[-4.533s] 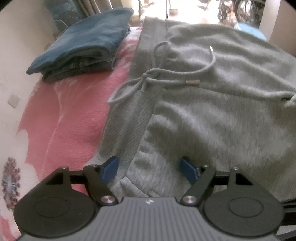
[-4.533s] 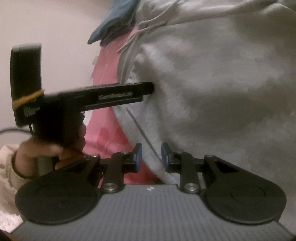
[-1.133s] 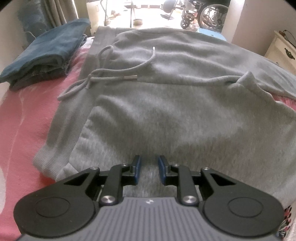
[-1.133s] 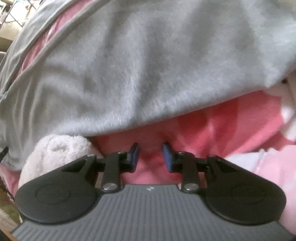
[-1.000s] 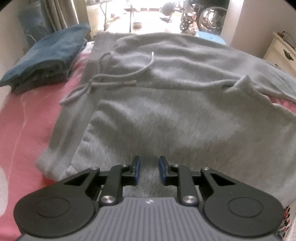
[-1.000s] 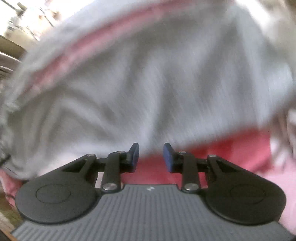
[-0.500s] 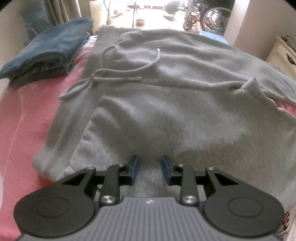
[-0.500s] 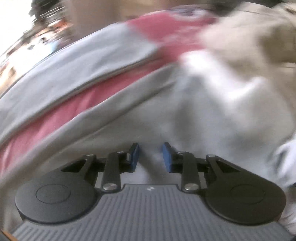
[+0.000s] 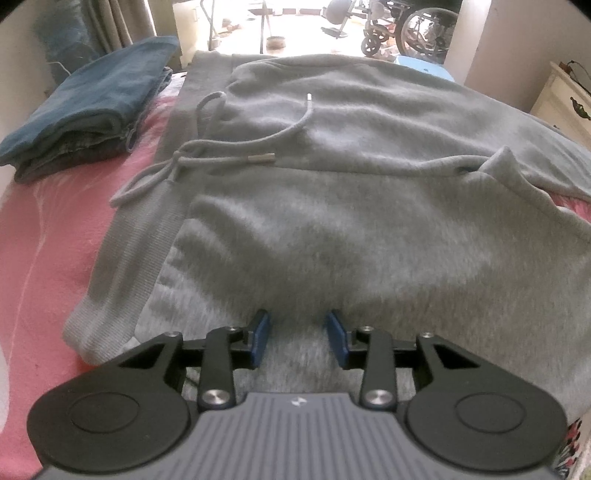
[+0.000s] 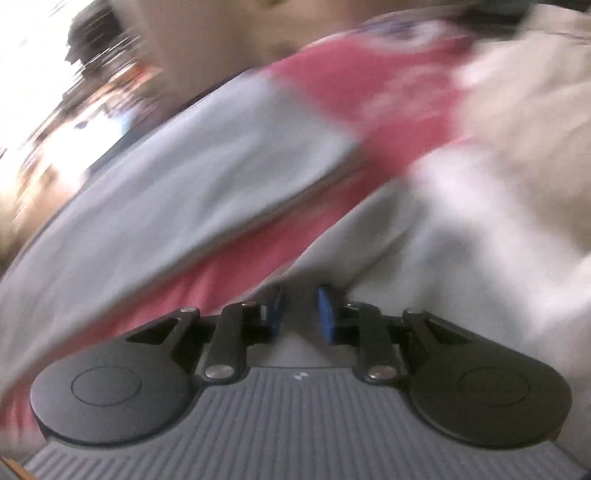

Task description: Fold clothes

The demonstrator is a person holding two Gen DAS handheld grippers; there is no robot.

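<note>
A grey hoodie (image 9: 332, 221) lies spread on a pink bedspread (image 9: 48, 240), its drawstring (image 9: 236, 159) looped across the chest. My left gripper (image 9: 297, 326) hovers over the hoodie's near edge. Its jaws are opening, and only the flat fabric beneath shows in the gap. The right wrist view is badly blurred. In it a grey sleeve (image 10: 184, 192) runs slantwise over the pink bedspread (image 10: 369, 96). My right gripper (image 10: 298, 306) is at a paler grey part of the hoodie (image 10: 424, 240). Its jaws are closing, with grey cloth in the narrow gap between them.
A stack of folded blue clothes (image 9: 85, 107) sits at the bed's far left corner. A cream dresser (image 9: 565, 99) stands at the right. A bright doorway with wheeled gear (image 9: 406, 22) lies beyond the bed. Beige cloth (image 10: 535, 92) fills the right view's upper right.
The left jaws have spread wider while that hand stayed in place. The right gripper swept sideways and rolled from the bedspread at the hoodie's hem onto grey cloth, and its jaws narrowed.
</note>
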